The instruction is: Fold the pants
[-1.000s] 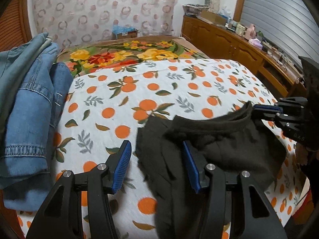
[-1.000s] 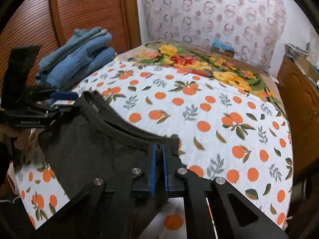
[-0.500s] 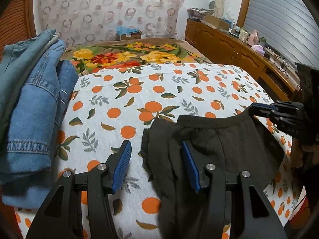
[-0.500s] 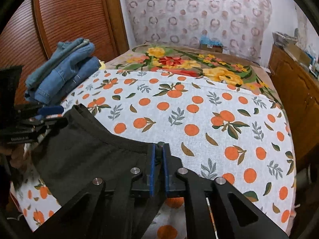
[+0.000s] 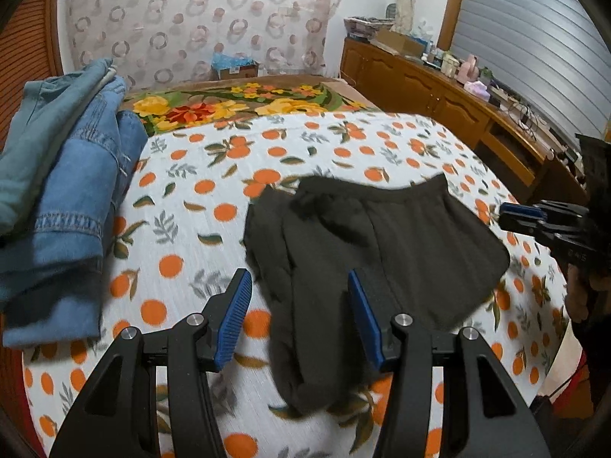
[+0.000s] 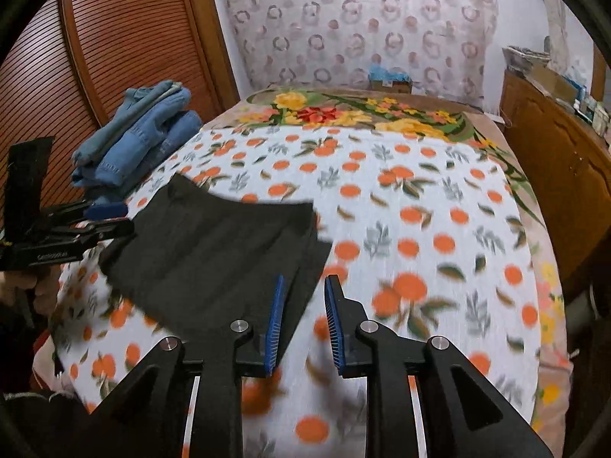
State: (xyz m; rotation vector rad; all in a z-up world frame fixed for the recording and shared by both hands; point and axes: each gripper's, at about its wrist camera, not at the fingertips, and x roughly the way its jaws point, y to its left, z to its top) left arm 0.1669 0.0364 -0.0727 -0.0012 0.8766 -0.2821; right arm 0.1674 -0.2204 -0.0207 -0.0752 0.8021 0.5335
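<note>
The dark pants (image 5: 366,244) lie folded on the orange-print bedspread (image 5: 191,198), waistband away from me. My left gripper (image 5: 298,305) hovers open over their near left part, with cloth below the gap and neither pad pressing it. In the right wrist view the pants (image 6: 214,244) lie to the left. My right gripper (image 6: 303,320) is opening just off their right edge, with only bedspread (image 6: 420,229) between the pads. Each gripper shows in the other's view, the right gripper (image 5: 534,217) at the right edge and the left gripper (image 6: 91,217) at the left edge.
A stack of folded blue jeans (image 5: 57,191) sits at the bed's left side, also the jeans (image 6: 141,141) near a wooden slatted door (image 6: 95,57). A floral blanket (image 5: 236,103) covers the far end. A wooden cabinet (image 5: 439,91) with clutter runs along the right.
The right gripper let go of the waistband corner, opened and drew back off the pants to the right. The pants dropped flat. The left gripper pulled back a little, still open.
</note>
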